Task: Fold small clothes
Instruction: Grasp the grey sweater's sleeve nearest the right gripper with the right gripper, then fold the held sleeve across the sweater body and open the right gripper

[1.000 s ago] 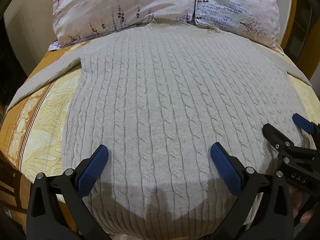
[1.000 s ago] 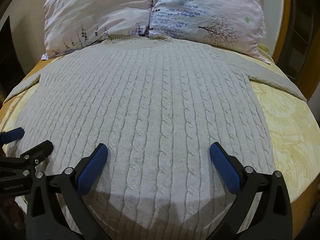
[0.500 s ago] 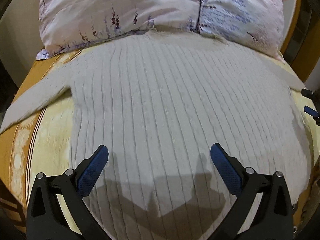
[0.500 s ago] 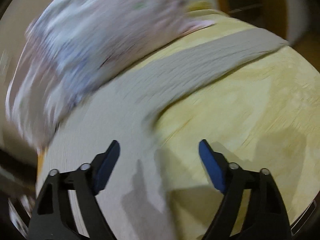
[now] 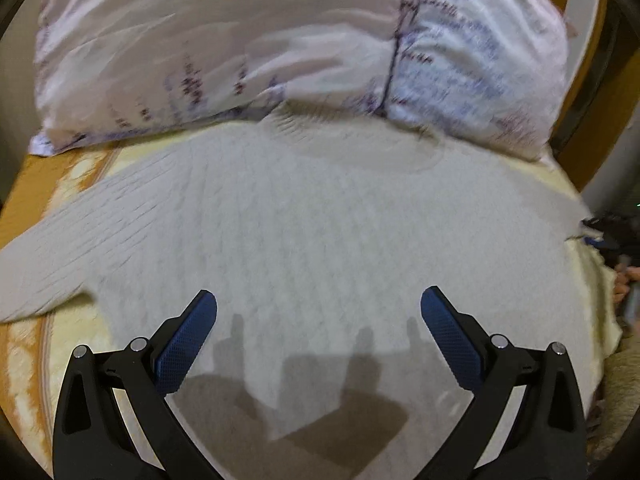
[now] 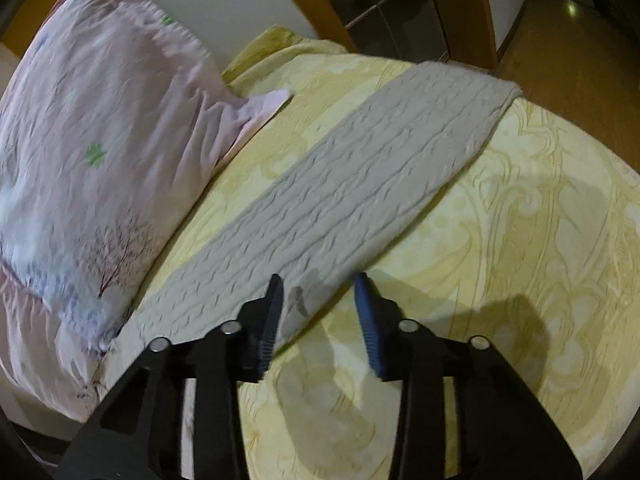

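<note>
A light grey cable-knit sweater (image 5: 320, 232) lies flat on the bed, its collar up by the pillow. Its left sleeve (image 5: 80, 248) stretches out to the left. My left gripper (image 5: 318, 312) is open and empty above the sweater's chest. In the right wrist view the right sleeve (image 6: 360, 184) lies straight across the yellow bedspread. My right gripper (image 6: 318, 292) is partly open over the sleeve's near edge, close to the armpit, holding nothing. The sweater's hem is out of view.
A pink floral pillow (image 5: 280, 40) lies at the head of the bed and also shows in the right wrist view (image 6: 92, 140). The yellow patterned bedspread (image 6: 520, 260) covers the bed. A wooden headboard (image 6: 460, 8) and the floor (image 6: 580, 60) lie beyond the sleeve's end.
Both grippers have moved up from the hem. The left one now sits over the chest. The right one swung right to the right sleeve and its jaws narrowed.
</note>
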`<action>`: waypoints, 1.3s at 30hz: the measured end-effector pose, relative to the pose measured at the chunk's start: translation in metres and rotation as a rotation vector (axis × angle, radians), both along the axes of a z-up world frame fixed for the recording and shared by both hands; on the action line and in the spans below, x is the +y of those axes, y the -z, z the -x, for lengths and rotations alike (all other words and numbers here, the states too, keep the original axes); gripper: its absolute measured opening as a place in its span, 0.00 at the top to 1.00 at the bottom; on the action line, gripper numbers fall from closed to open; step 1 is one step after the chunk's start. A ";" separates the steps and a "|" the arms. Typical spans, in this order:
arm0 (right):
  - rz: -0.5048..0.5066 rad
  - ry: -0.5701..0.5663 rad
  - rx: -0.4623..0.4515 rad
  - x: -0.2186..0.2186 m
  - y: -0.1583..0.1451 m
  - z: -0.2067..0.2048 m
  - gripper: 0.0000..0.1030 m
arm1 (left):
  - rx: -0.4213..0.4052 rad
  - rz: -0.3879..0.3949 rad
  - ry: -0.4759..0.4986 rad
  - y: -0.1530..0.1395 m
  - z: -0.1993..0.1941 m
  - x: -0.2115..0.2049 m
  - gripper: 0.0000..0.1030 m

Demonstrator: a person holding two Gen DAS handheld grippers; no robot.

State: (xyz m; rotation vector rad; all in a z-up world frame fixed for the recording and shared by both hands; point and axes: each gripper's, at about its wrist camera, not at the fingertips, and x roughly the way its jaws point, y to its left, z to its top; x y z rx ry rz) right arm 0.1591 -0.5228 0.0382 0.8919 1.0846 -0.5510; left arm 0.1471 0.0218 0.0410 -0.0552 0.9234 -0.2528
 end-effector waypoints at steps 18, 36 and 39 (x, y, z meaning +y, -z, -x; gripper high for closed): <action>0.248 -0.015 -0.051 0.008 -0.039 -0.015 0.92 | -0.019 0.060 -0.006 0.010 -0.028 -0.002 0.01; -0.072 -0.770 -0.127 0.278 -0.026 -0.059 0.77 | -0.034 0.188 0.044 0.009 -0.025 -0.003 0.01; -0.182 -0.678 -0.174 0.256 -0.028 -0.050 0.60 | -0.036 0.193 0.053 0.011 -0.024 -0.004 0.01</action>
